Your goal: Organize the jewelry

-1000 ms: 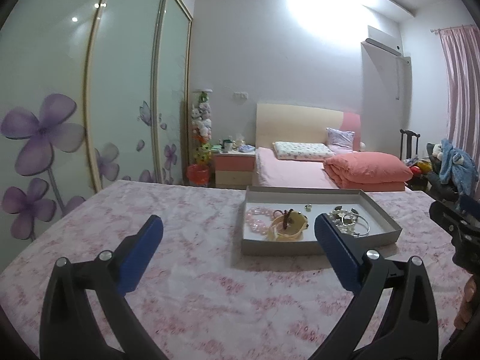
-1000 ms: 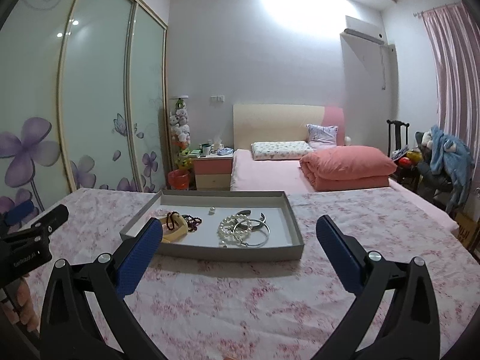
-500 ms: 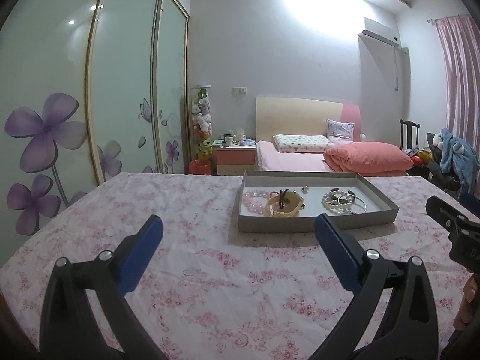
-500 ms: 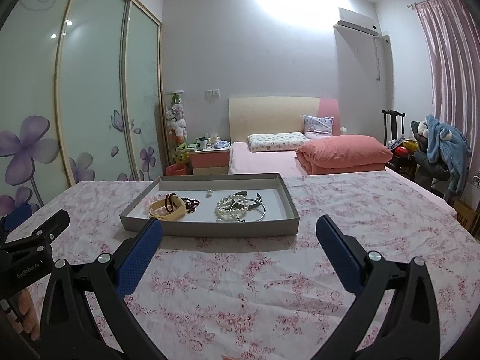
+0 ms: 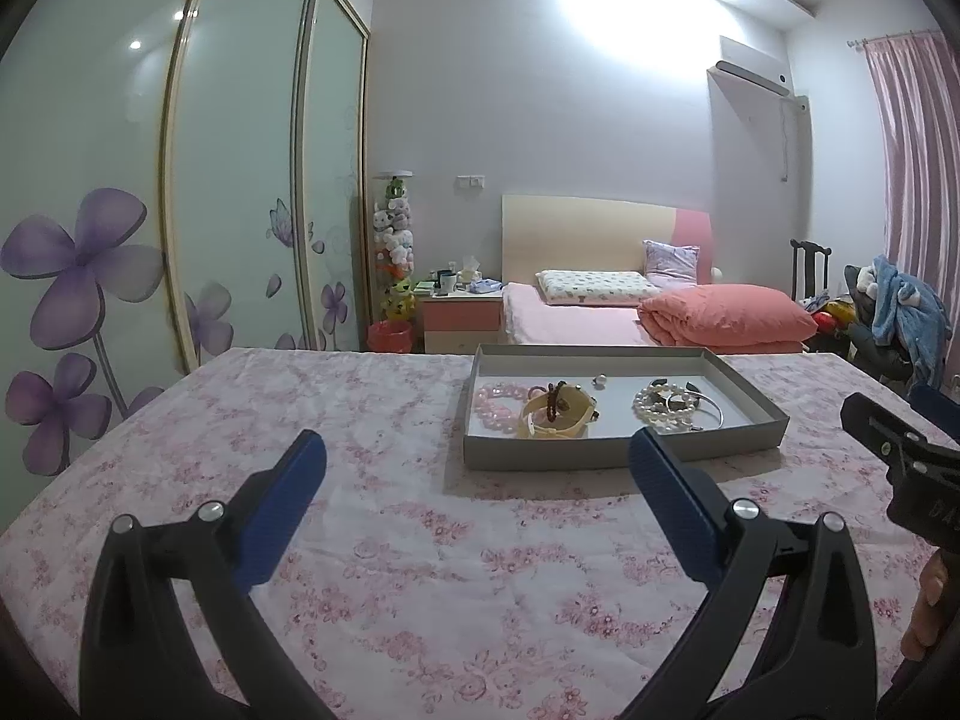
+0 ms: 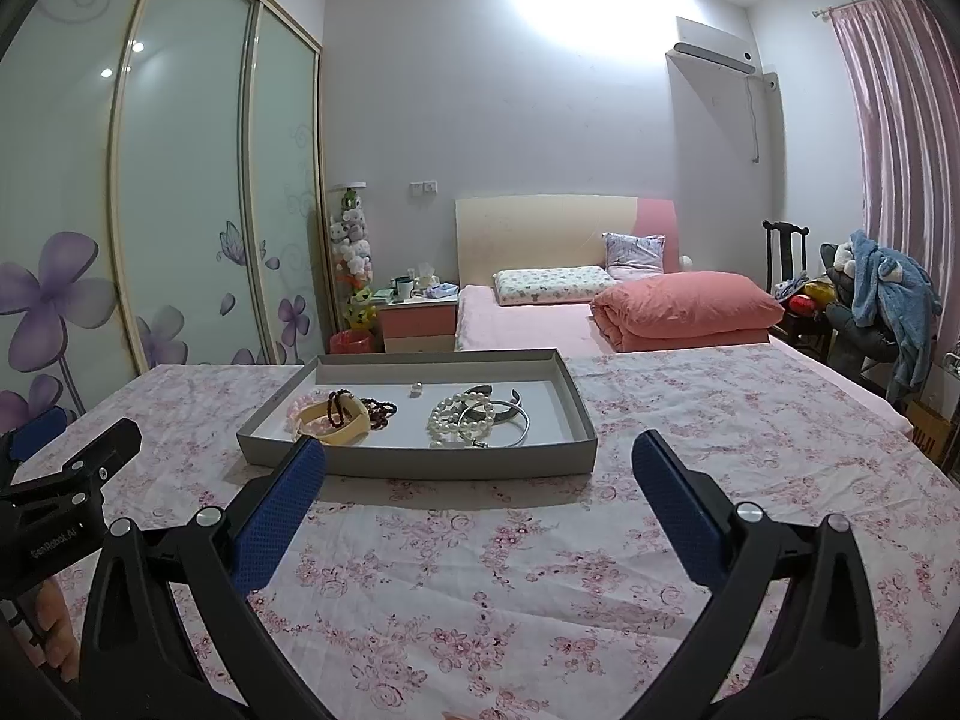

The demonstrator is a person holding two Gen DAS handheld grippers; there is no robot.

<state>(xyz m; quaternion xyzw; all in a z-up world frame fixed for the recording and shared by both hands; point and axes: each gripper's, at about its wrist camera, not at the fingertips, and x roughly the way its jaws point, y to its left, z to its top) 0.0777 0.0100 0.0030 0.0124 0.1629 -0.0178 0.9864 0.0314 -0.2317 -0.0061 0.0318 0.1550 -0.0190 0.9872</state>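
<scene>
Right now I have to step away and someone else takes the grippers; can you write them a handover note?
Left gripper: open, empty, above the cloth, short of the tray.
Right gripper: open, empty, at the tray's near wall.
In the tray: pink beads, yellow bangle with dark beads across it, a small earring, pearls tangled with silver bangles.
Done: nothing picked up or sorted.
Left: separate the pieces and arrange them.

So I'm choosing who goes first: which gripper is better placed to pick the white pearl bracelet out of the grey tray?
Probably the right gripper: the white pearl bracelet lies almost straight ahead between its open fingers. From the left gripper it sits off to the right in the grey tray.
</scene>
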